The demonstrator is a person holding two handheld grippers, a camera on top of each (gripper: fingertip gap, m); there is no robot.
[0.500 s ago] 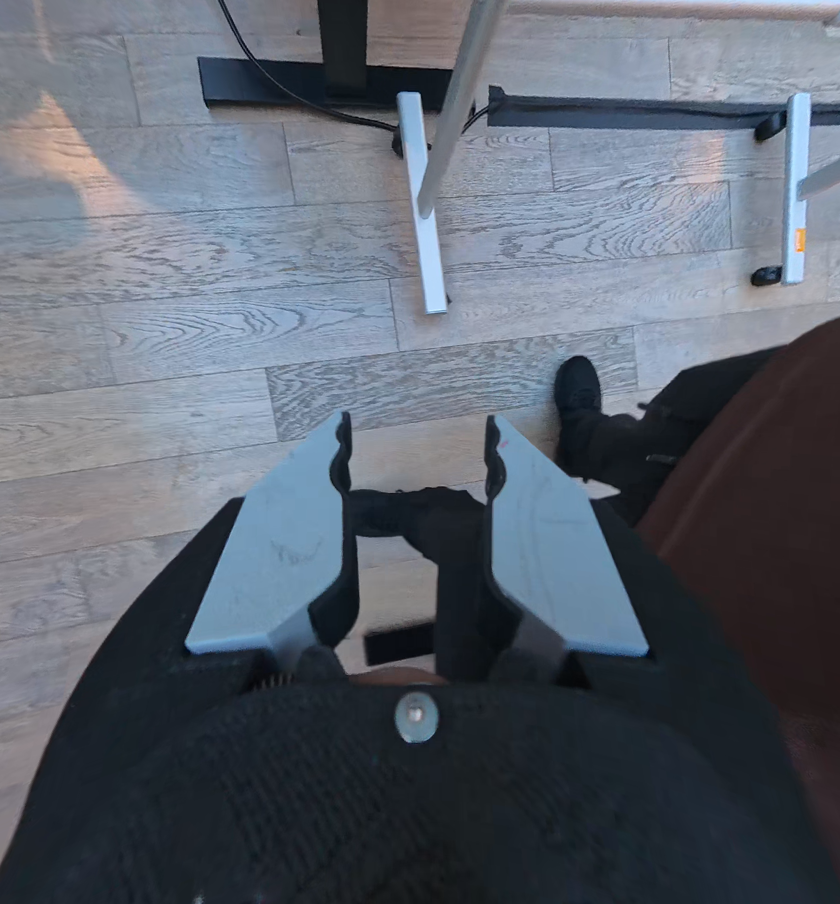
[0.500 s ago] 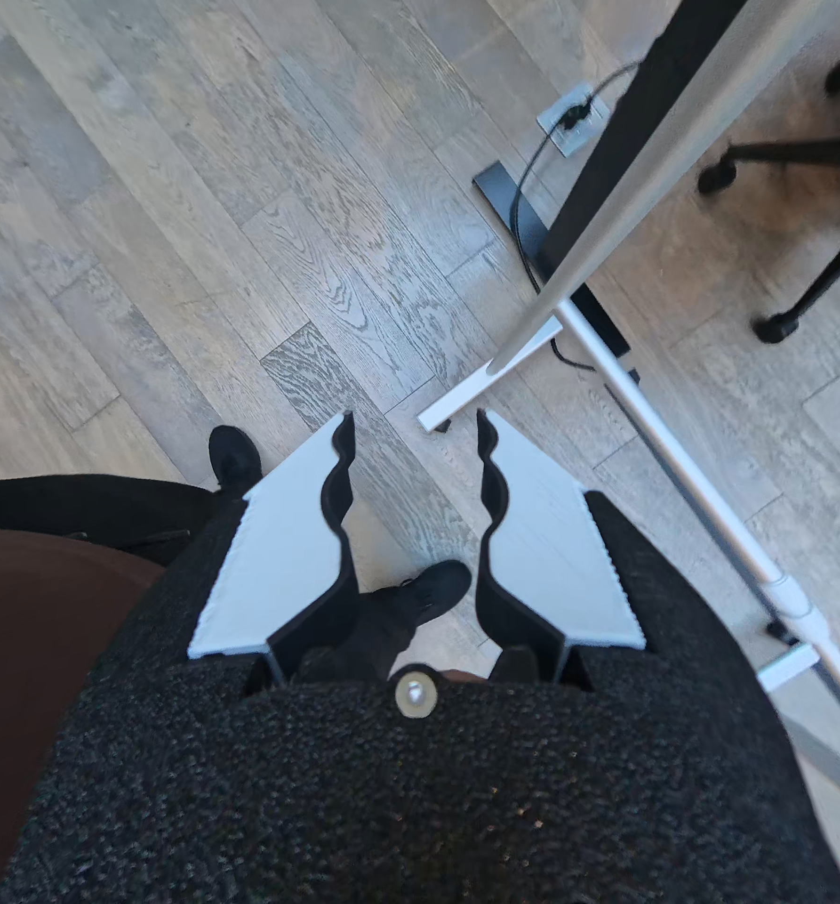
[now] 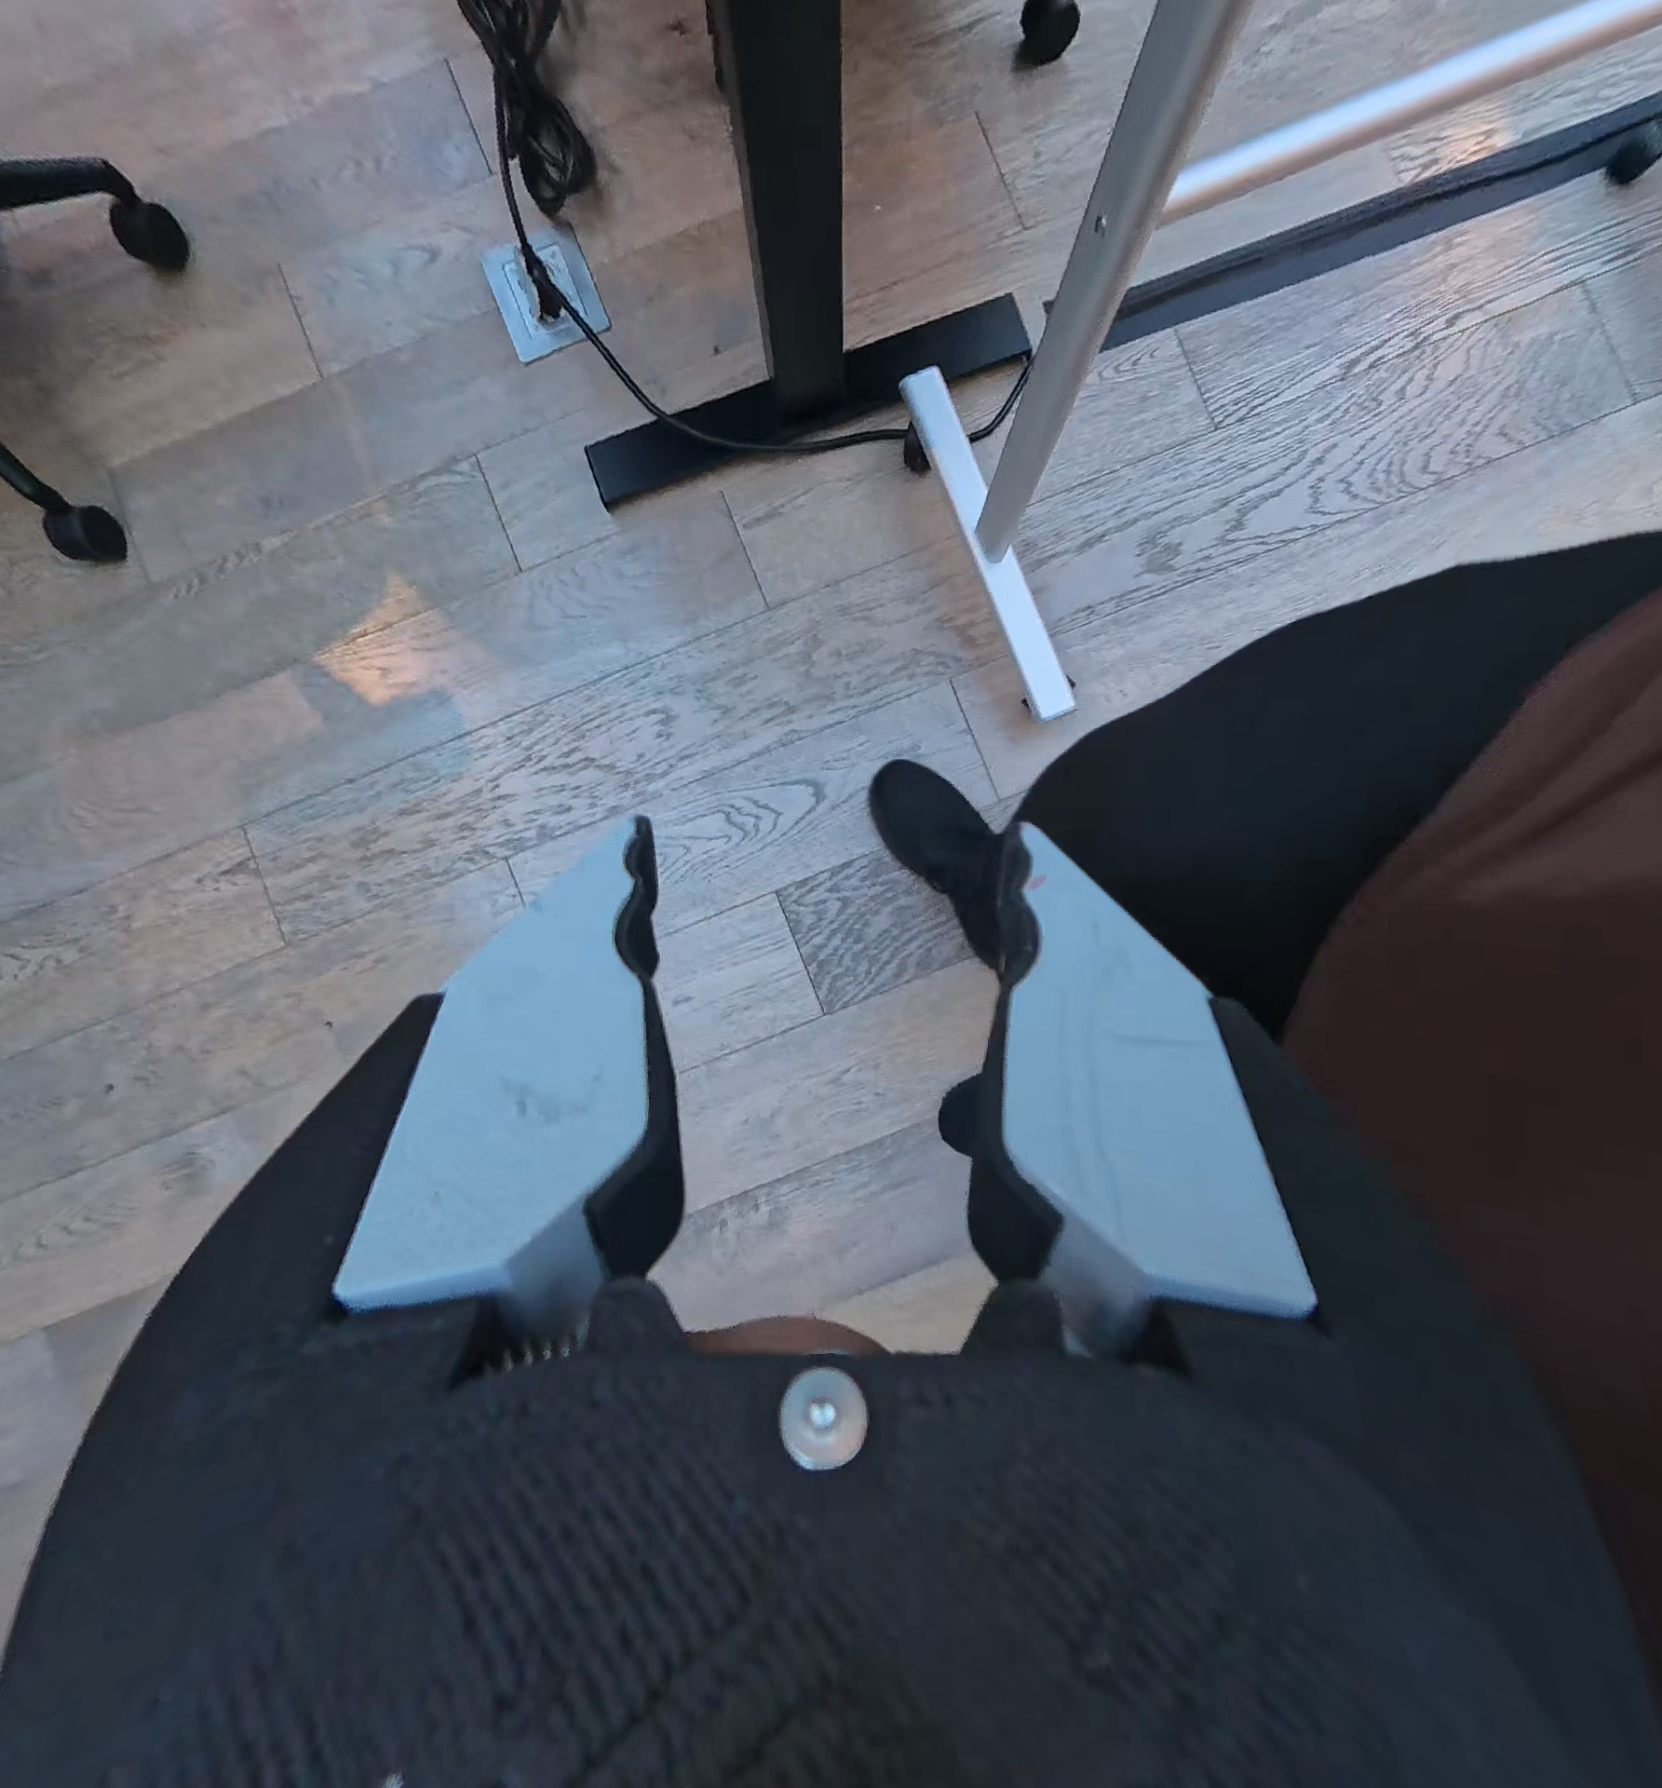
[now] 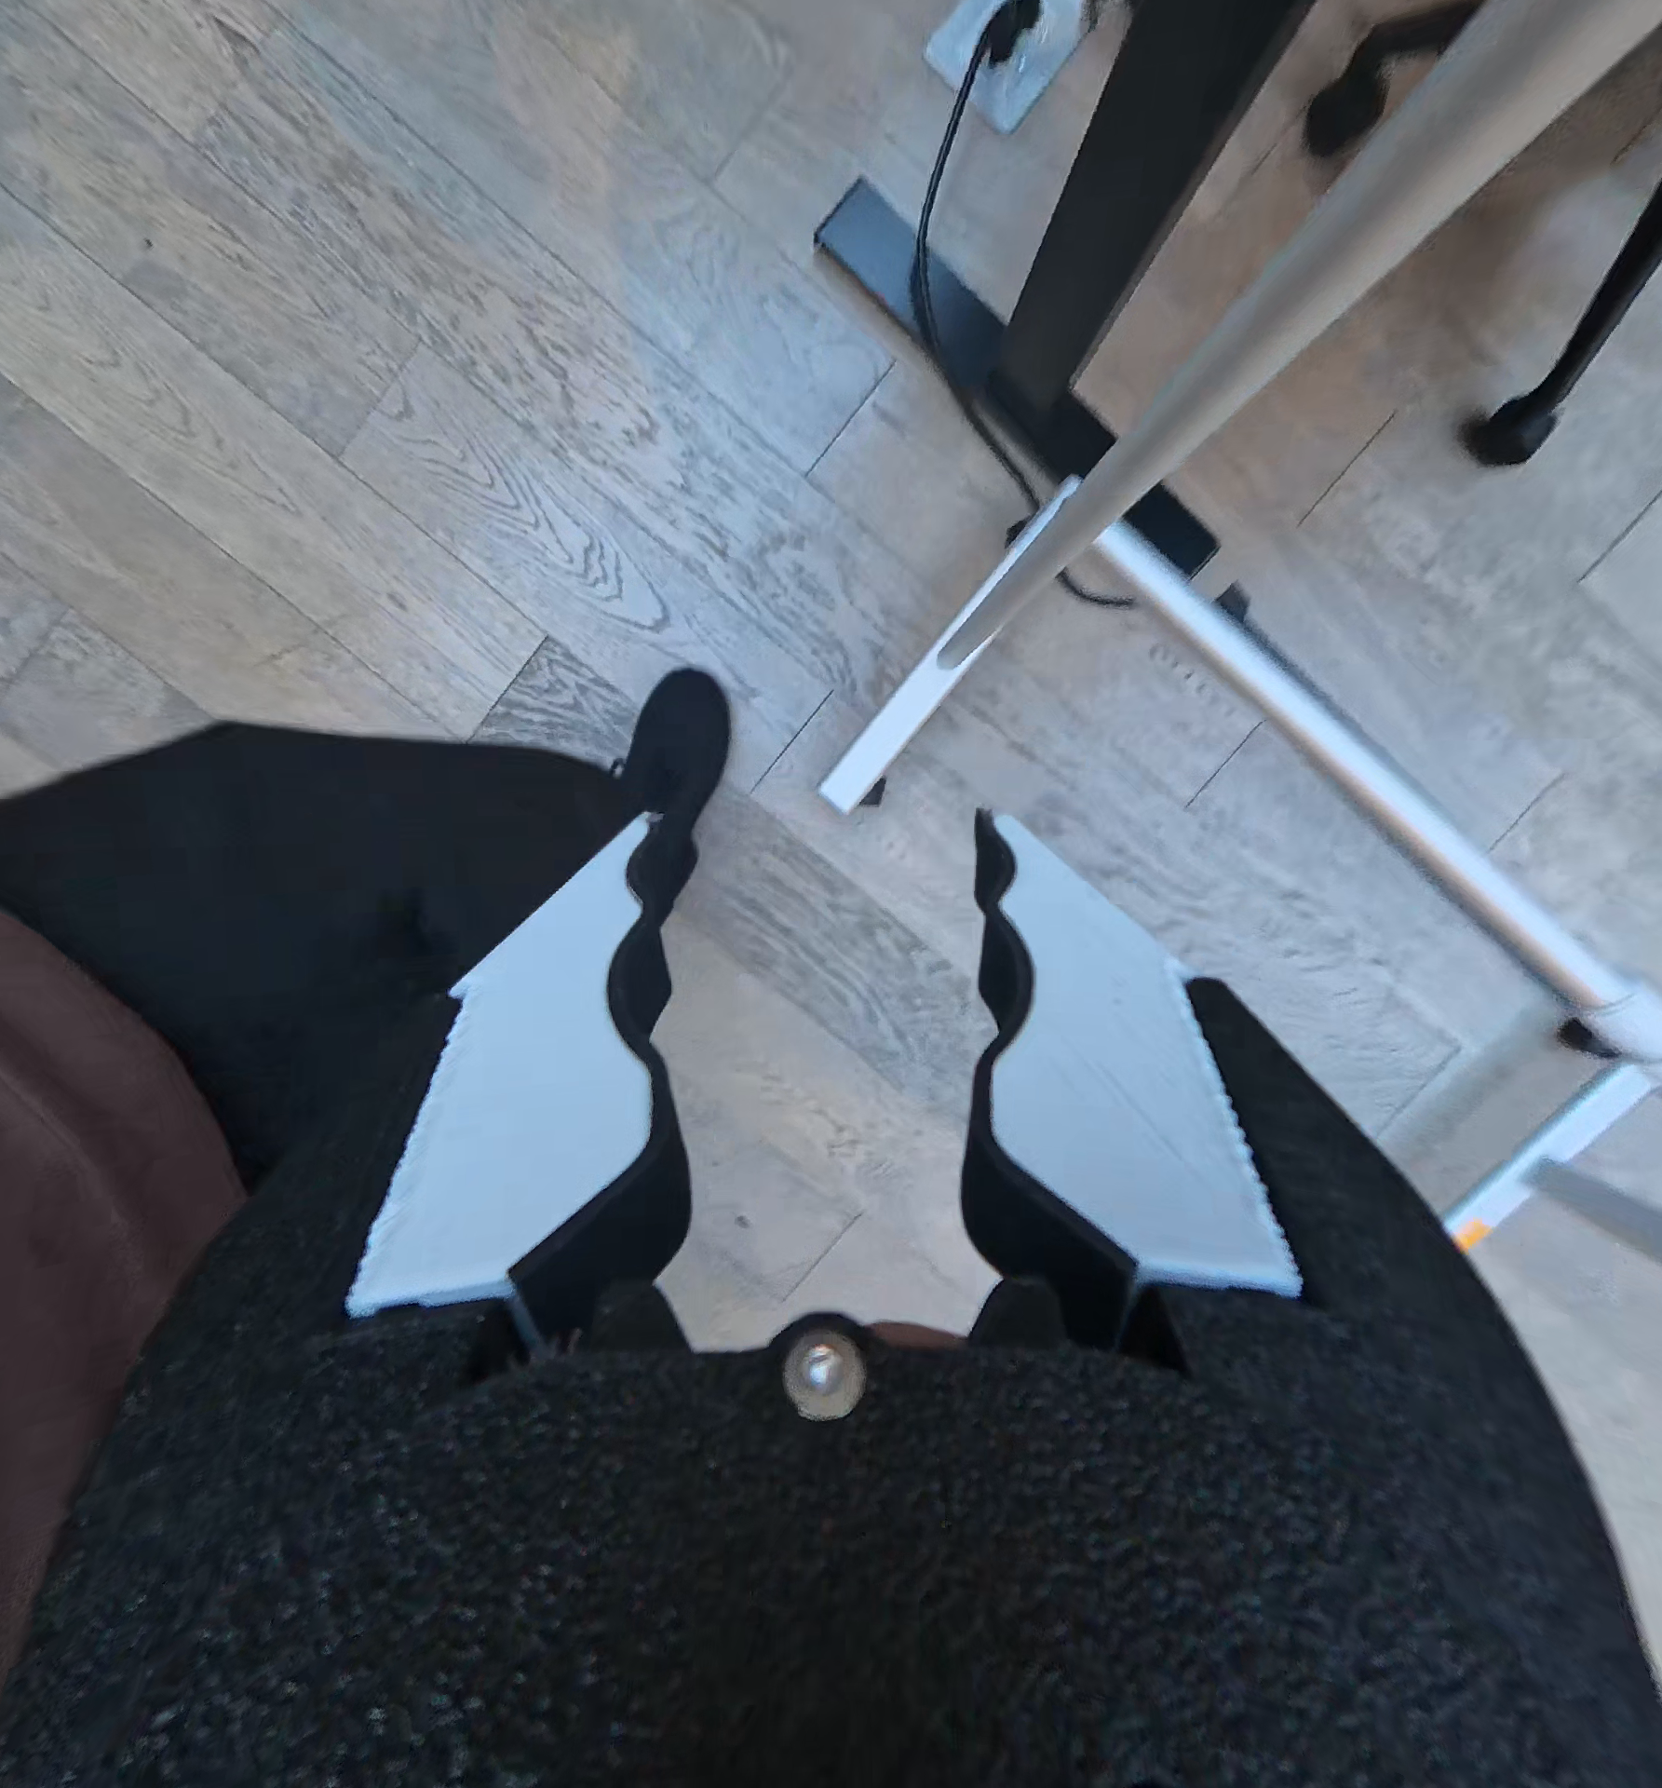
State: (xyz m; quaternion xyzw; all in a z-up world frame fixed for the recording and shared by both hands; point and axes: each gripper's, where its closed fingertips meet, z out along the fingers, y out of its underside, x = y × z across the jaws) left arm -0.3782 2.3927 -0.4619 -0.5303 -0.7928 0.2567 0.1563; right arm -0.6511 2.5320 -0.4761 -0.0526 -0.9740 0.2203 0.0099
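Grey-brown wood planks are filling both views: the floor (image 3: 343,793) is lying well below the two grippers. The left gripper (image 3: 827,871) is hanging in the air with its jaws spread wide, gripping nothing, only bare floor showing between its pale blue fingers (image 3: 527,1093). A black shoe (image 3: 933,832) is standing on the planks just beyond its right finger, with a dark trouser leg (image 3: 1291,764) and a brown garment (image 3: 1533,1064) filling the right edge of that view. Farther off, a black desk leg (image 3: 788,193) is rising from a flat black foot (image 3: 807,406), a cable (image 3: 614,358) is running from a metal floor socket (image 3: 541,305) past that foot, and a white frame foot (image 3: 991,551) with a silver pole (image 3: 1088,271) is standing beside it. Chair castors (image 3: 82,532) are sitting at the left edge.

The right gripper (image 4: 822,851) is likewise standing open and empty, its white fingers (image 4: 536,1093) well apart over bare floor (image 4: 324,387). The shoe (image 4: 682,745) is lying just past its left fingertip, the trouser leg (image 4: 275,871) and brown garment (image 4: 43,1161) filling the left edge. The white frame (image 4: 933,677) and the desk foot (image 4: 914,271) are lying ahead and to the right, near the top right corner.
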